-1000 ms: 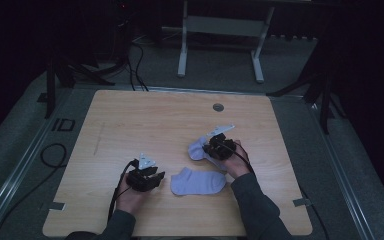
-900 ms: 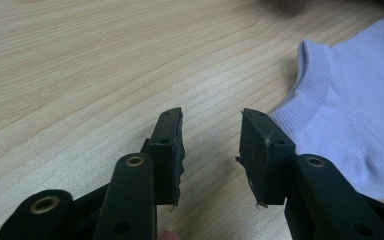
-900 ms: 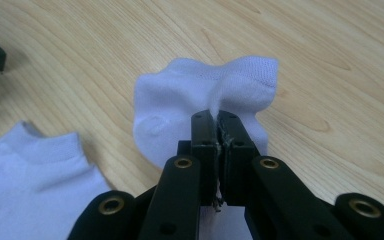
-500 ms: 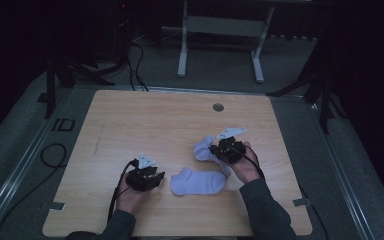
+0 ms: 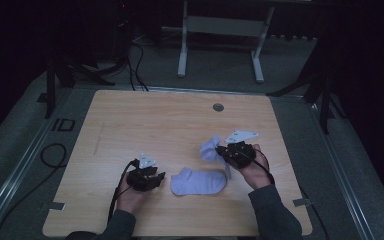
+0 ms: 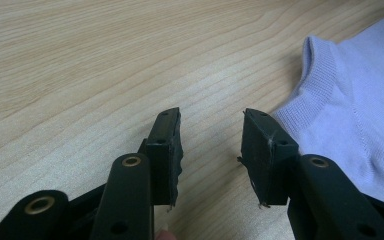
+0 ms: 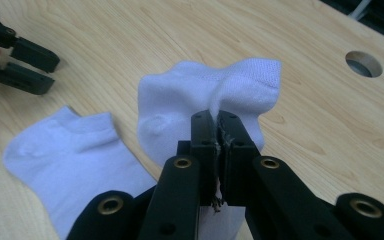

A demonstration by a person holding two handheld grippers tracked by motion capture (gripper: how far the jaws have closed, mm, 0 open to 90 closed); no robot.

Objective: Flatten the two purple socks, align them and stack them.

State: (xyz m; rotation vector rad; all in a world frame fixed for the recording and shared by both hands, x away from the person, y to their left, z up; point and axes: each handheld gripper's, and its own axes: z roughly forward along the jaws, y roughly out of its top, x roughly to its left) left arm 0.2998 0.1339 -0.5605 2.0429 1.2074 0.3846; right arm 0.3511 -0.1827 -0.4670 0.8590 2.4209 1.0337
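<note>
Two pale lilac ankle socks are on the wooden table (image 5: 145,125). One sock (image 5: 198,181) lies flat near the front edge, between my hands; its cuff (image 6: 325,75) sits just right of my left gripper (image 6: 210,145). My left gripper (image 5: 150,179) is open with nothing between its jaws, low over the wood. The second sock (image 7: 205,100) hangs lifted and bunched from my right gripper (image 7: 215,125), which is shut on its fabric. In the high view that sock (image 5: 210,149) is just left of the right gripper (image 5: 227,157).
A round cable hole (image 5: 218,107) sits near the table's far edge. A metal stand (image 5: 220,25) is on the floor beyond the table. Cables (image 5: 50,155) trail over the floor at the left.
My right gripper has carried the held sock rightward and slightly nearer me, away from the flat sock. The left gripper has stayed put.
</note>
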